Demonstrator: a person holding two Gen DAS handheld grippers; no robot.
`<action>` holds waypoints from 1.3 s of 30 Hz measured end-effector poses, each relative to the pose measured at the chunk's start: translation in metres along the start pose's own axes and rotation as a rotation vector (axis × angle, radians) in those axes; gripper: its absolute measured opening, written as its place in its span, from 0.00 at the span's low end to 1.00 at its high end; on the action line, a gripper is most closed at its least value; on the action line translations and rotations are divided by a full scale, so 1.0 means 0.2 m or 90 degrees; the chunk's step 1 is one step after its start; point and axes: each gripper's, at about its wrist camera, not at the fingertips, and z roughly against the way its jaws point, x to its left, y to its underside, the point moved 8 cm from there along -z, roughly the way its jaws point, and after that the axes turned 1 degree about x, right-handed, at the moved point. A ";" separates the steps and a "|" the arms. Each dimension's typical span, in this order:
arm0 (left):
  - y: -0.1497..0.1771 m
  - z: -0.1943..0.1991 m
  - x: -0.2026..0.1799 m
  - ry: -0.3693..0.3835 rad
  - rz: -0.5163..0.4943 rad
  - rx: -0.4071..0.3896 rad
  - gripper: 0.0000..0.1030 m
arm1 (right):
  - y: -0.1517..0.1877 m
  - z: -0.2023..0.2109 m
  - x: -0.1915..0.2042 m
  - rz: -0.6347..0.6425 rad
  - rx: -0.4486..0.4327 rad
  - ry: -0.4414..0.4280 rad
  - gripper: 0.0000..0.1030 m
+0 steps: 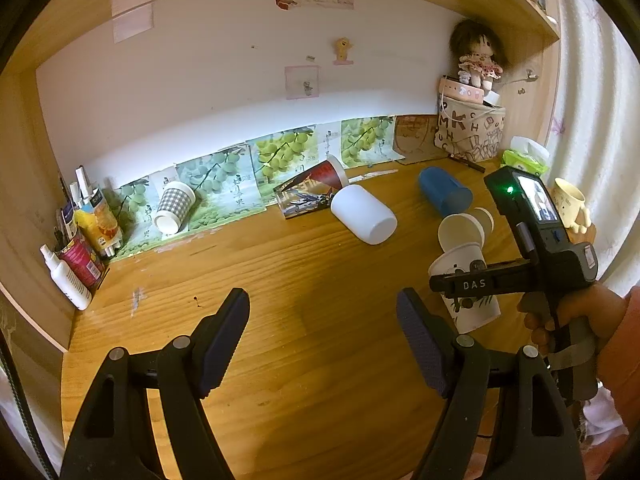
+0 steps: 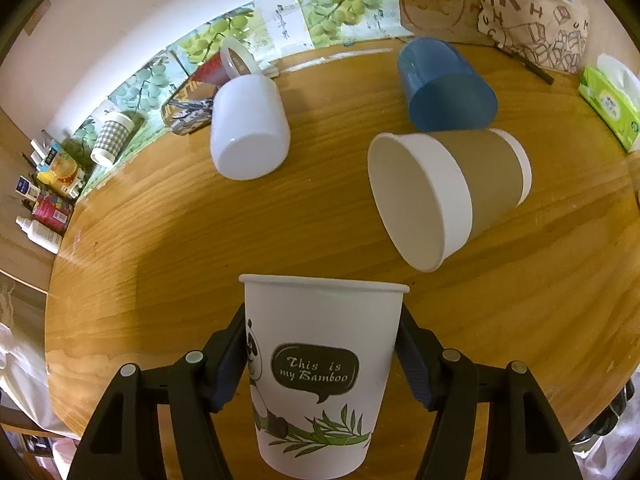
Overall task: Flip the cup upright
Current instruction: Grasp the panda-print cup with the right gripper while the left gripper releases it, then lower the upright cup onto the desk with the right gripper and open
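My right gripper [image 2: 322, 356] is shut on a white panda paper cup [image 2: 320, 376], held upright with its rim on top, above the wooden desk [image 2: 160, 248]. The same cup shows in the left wrist view [image 1: 468, 300] under the right gripper's body. A brown-sleeved paper cup [image 2: 444, 196] lies on its side just beyond it. A white mug [image 2: 248, 128] and a blue cup [image 2: 444, 84] also lie on their sides. My left gripper [image 1: 324, 320] is open and empty over bare desk [image 1: 300, 280].
A checked cup [image 1: 174, 208] and a red cup [image 1: 326, 174] lie at the back wall. Bottles and pens [image 1: 80, 248] stand at the left. A fabric bag [image 1: 470, 130], tissue pack [image 2: 610, 106] and yellow mug [image 1: 570, 204] stand at the right.
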 end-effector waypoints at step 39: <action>0.06 -0.03 0.14 -0.087 -0.041 0.047 0.77 | 0.10 0.29 0.29 0.174 -0.469 0.054 0.66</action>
